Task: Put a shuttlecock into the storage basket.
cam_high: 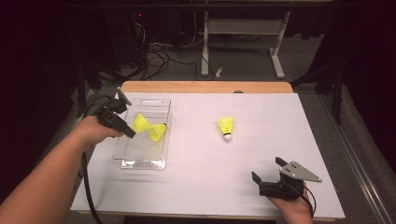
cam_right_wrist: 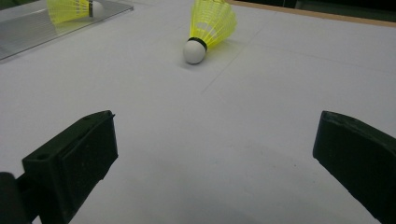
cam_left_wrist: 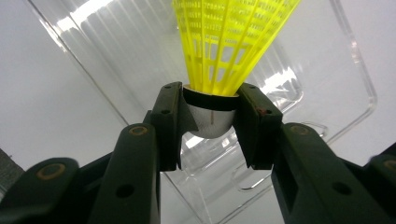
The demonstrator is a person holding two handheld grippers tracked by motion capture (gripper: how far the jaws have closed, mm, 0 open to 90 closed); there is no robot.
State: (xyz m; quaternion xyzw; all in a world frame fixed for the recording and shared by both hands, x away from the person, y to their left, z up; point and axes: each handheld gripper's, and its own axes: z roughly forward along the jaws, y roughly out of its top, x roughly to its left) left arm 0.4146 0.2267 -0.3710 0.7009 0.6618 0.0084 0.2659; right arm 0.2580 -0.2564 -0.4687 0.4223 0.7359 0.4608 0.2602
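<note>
From the high view, my left gripper (cam_high: 132, 134) holds a yellow shuttlecock (cam_high: 139, 122) over the clear tray (cam_high: 140, 156), ready to drop it beside a second shuttlecock (cam_high: 158, 131) already inside. A third shuttlecock (cam_high: 225, 126) lies mid-table, apart from my right gripper (cam_high: 267, 174) near the front edge.

In the left gripper view, the jaws are clenched on the held shuttlecock's white cork.

In the right gripper view, the jaws stand wide and empty, facing that third shuttlecock, probably next.

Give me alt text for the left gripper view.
The left gripper clamps the white cork base of a yellow shuttlecock between its two black jaws, the mesh skirt fanning away from the camera. Beneath it lies a clear plastic tray on a white table.
</note>
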